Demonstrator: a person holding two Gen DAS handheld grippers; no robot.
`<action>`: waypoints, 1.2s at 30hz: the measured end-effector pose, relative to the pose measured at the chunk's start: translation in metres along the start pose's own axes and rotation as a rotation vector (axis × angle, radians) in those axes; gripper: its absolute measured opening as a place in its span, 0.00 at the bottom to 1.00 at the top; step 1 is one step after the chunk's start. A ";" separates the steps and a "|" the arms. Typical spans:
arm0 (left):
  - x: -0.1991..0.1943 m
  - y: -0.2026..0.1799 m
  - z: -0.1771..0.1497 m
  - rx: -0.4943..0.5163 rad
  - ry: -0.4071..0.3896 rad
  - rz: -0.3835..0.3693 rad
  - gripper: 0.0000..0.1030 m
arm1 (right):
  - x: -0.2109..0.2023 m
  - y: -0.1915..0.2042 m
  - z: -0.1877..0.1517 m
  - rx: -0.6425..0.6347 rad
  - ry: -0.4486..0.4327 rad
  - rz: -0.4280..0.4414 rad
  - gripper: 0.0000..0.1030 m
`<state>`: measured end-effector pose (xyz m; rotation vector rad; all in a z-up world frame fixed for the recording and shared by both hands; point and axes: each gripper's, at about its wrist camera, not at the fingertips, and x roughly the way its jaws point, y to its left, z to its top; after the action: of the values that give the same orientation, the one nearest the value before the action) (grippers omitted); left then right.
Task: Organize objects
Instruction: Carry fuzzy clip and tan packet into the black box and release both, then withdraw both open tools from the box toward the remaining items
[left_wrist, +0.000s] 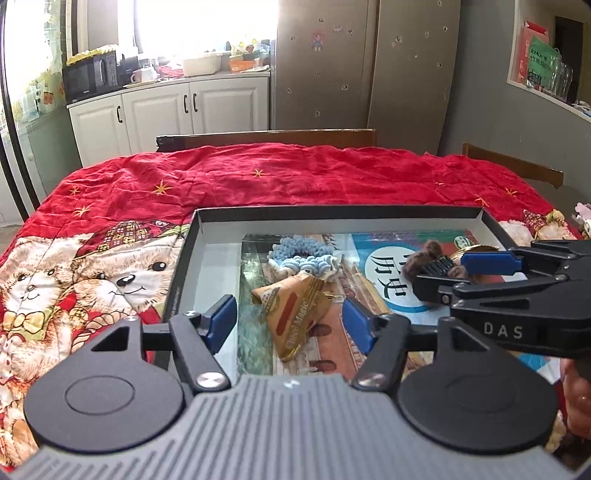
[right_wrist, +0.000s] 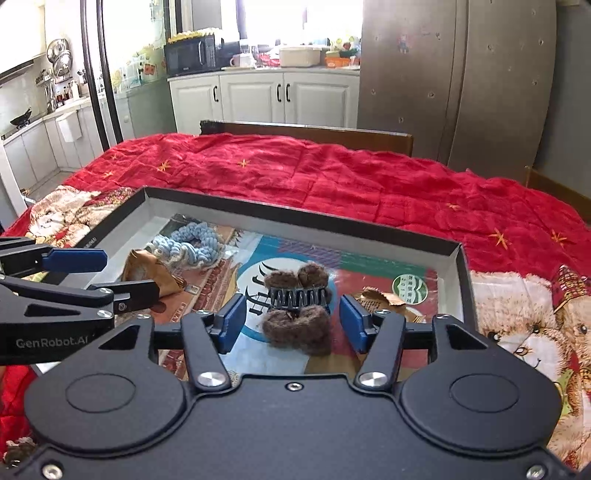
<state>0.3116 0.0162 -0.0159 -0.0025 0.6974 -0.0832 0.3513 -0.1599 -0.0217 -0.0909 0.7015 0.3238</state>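
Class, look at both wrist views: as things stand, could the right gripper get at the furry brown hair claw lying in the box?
Probably yes. The right gripper is open, and the hair claw lies in the box directly between its fingers, with nothing on top. The left gripper hovers off to the side over the snack packet.

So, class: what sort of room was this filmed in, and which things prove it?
Most likely a home kitchen: a black microwave oven sits on a counter above white panelled cabinets, beside a tall steel fridge.
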 end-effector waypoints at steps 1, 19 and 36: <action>-0.004 0.001 0.000 -0.002 -0.006 0.001 0.74 | -0.004 0.001 0.000 0.000 -0.007 0.002 0.54; -0.086 0.007 -0.019 0.035 -0.077 0.001 0.76 | -0.094 0.016 -0.015 -0.065 -0.078 0.037 0.54; -0.127 0.005 -0.065 0.059 -0.050 -0.046 0.76 | -0.160 0.049 -0.069 -0.140 -0.045 0.111 0.54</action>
<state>0.1730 0.0325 0.0153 0.0361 0.6449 -0.1479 0.1782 -0.1688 0.0305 -0.1775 0.6405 0.4800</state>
